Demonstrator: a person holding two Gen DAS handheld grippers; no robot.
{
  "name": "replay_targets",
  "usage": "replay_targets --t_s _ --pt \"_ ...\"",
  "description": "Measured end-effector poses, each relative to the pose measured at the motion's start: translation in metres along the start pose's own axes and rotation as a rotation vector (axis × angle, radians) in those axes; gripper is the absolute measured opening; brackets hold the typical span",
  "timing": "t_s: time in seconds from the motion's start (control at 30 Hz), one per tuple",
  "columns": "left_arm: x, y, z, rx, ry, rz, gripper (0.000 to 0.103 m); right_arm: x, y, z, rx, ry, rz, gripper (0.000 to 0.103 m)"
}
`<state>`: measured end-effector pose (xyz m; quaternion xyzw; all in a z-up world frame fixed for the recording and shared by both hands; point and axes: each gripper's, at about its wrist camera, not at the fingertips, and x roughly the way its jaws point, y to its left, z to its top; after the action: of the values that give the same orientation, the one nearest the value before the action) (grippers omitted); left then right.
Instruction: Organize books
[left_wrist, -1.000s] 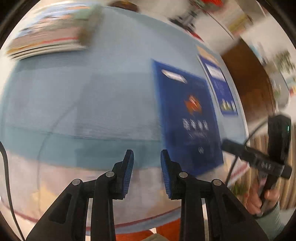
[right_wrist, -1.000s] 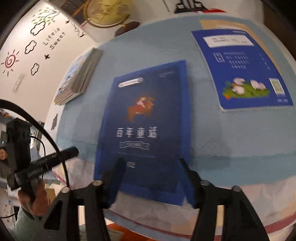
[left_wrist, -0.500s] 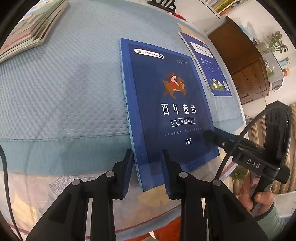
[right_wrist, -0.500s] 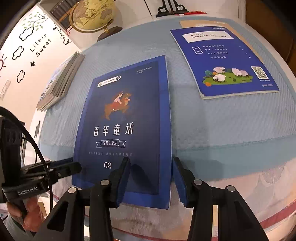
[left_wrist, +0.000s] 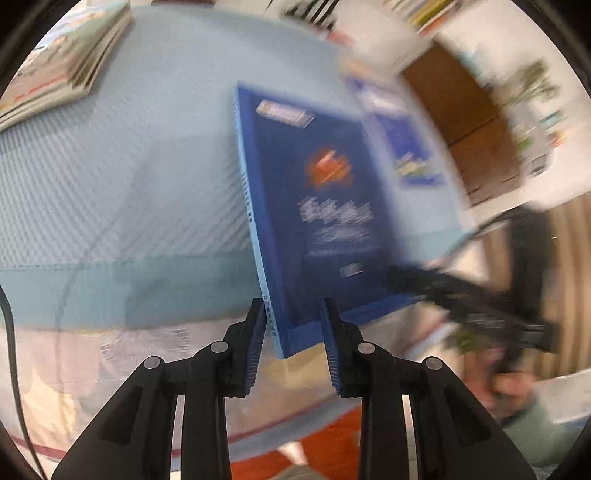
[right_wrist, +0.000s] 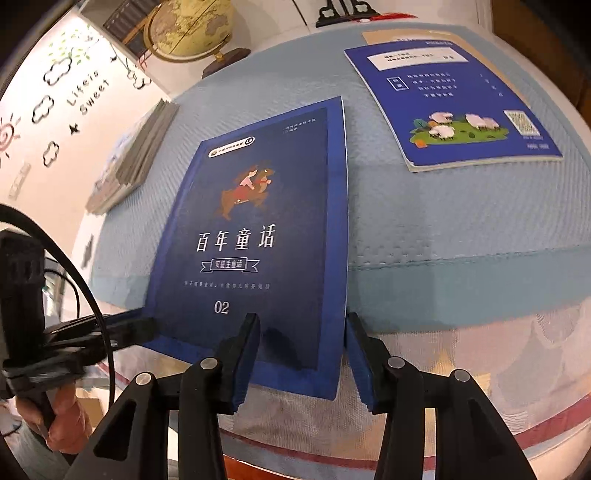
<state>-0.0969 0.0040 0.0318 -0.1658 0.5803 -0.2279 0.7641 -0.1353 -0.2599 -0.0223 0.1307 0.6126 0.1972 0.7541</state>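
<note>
Dark blue book (right_wrist: 255, 236) lies face up on the pale blue quilted cloth (right_wrist: 424, 206), its near edge jutting past the cloth's hem over the patterned under-cloth (right_wrist: 480, 354). Right gripper (right_wrist: 301, 354) sits at the book's near right corner: jaws set fairly narrow with the corner between them, one finger over the cover, the other just outside the page edge; whether the pads press cannot be told. Left gripper (left_wrist: 293, 345) straddles the near left corner at the spine, jaws narrow, and no contact with the pads is visible; that view is smeared by motion blur. From the right wrist, a fingertip of the left gripper (right_wrist: 136, 328) touches the book's lower left corner, a hand (right_wrist: 62, 424) below it on the handle. Second blue book (right_wrist: 454, 107), sheep on its cover, lies flat up and to the right, apart from the first, on top of a tan sheet (right_wrist: 472, 48). Stack of thin books (right_wrist: 129, 158) at the far left edge of the cloth, well apart. Globe (right_wrist: 192, 26) on a dark base beyond the cloth; wall (right_wrist: 44, 103) with cloud decals at left. Cables (right_wrist: 74, 266) trail near the left gripper.
</note>
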Motion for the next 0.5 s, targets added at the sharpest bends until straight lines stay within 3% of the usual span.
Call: replay_targets --t_s 0.07,0.13,0.2,0.27,0.37,0.5 --pt "-0.017 -0.001 0.003 -0.018 -0.04 -0.121 0.026 -0.001 -0.009 0.0 0.036 -0.003 0.047 0.046" --pt "-0.019 -0.002 0.007 -0.011 -0.041 -0.147 0.026 -0.002 -0.015 0.001 0.067 -0.006 0.088 0.046" --pt "-0.009 -0.002 0.009 -0.001 -0.031 -0.084 0.024 -0.002 -0.019 0.0 0.082 -0.011 0.11 0.046" --pt "0.004 0.0 0.008 0.014 -0.021 -0.015 0.01 -0.001 -0.02 -0.001 0.088 -0.016 0.122 0.046" --pt "0.016 0.0 0.007 0.015 -0.016 0.009 0.01 -0.002 -0.019 -0.002 0.091 -0.024 0.126 0.046" --pt "0.022 0.0 0.013 -0.001 -0.019 -0.013 0.01 -0.002 -0.022 -0.002 0.101 -0.022 0.133 0.046"
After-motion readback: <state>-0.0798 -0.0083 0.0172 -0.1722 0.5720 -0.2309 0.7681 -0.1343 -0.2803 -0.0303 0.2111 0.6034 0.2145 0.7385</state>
